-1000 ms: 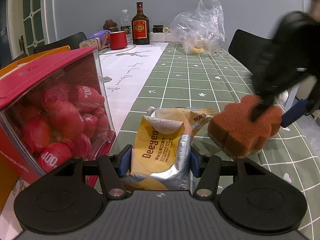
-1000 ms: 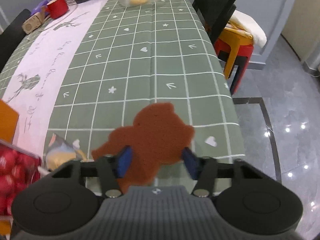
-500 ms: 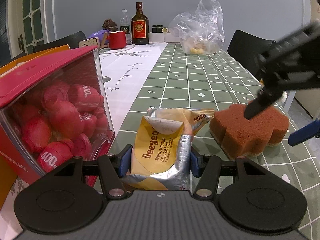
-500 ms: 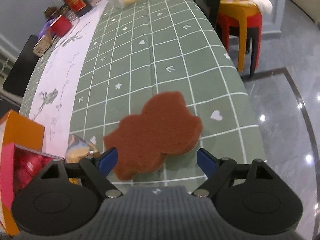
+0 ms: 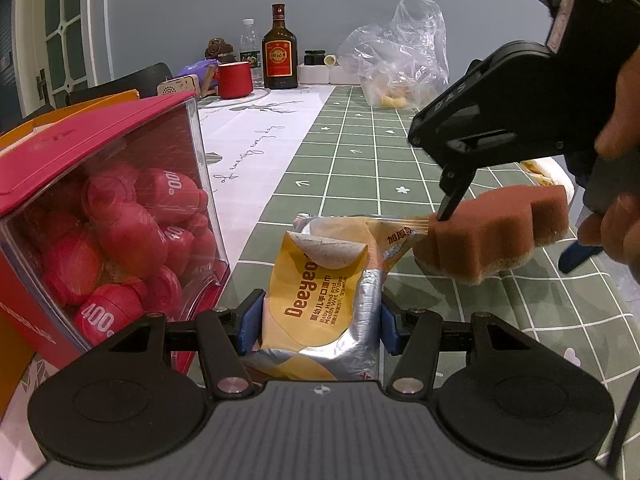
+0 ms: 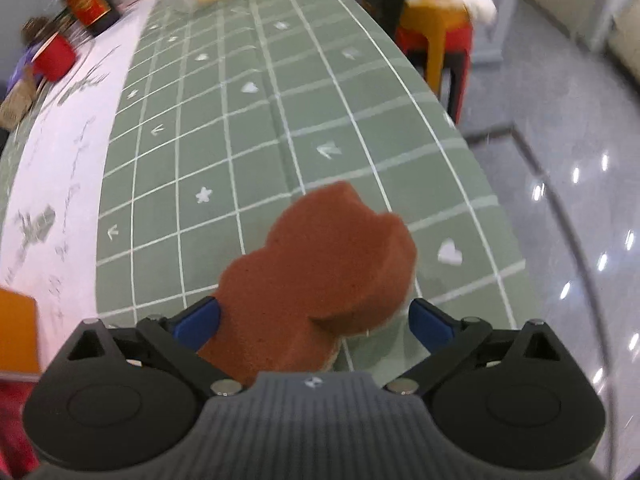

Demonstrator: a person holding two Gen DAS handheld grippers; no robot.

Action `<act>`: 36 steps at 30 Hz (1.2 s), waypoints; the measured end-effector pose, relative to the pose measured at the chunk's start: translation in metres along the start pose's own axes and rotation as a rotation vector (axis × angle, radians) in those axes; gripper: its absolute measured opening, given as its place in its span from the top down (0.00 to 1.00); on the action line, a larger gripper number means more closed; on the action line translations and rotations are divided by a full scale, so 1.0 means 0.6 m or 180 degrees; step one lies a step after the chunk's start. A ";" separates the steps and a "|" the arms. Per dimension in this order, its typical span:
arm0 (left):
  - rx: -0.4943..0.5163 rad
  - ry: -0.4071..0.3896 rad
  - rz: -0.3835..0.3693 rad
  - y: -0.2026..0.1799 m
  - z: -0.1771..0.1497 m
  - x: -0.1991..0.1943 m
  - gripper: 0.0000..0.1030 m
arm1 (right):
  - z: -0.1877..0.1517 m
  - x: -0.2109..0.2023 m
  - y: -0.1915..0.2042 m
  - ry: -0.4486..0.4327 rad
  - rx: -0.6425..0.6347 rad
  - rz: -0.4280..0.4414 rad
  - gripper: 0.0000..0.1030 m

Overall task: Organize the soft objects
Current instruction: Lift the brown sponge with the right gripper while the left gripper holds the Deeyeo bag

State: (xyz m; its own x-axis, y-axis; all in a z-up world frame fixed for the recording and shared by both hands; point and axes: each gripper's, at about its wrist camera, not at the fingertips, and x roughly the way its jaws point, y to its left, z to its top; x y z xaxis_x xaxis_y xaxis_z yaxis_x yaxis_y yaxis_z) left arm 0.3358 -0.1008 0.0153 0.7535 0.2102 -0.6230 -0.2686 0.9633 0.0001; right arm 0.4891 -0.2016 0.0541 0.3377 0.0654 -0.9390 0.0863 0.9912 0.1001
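Over green checked tablecloth (image 6: 256, 152), left fingers (image 5: 250, 322) pinch wipes pack (image 5: 320, 304); right fingers (image 6: 196, 322) spread around sponge (image 6: 320, 280).

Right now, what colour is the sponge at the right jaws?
Rusty brown on top, with a pale underside; the sponge shows best in the left wrist view.

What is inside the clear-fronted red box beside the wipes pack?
The red box holds many red egg-shaped capsules, some printed "400". Its opaque lid and sides hide how far back they go.

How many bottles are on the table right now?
2: a dark liquor bottle at the far end, and a clear plastic bottle just left of it. Others may be hidden.
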 end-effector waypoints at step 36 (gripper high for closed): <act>-0.0009 -0.0062 -0.0023 0.011 -0.006 -0.013 0.46 | -0.039 -0.028 -0.039 -0.0264 -0.0348 0.0752 0.47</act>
State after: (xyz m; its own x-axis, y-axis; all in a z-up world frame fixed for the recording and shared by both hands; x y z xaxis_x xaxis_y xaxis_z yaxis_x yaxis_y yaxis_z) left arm 0.3261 -0.0966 0.0171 0.7669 0.2065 -0.6076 -0.2649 0.9643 -0.0066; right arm 0.4593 -0.2233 0.0600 0.4124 0.2912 -0.8632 -0.1041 0.9564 0.2730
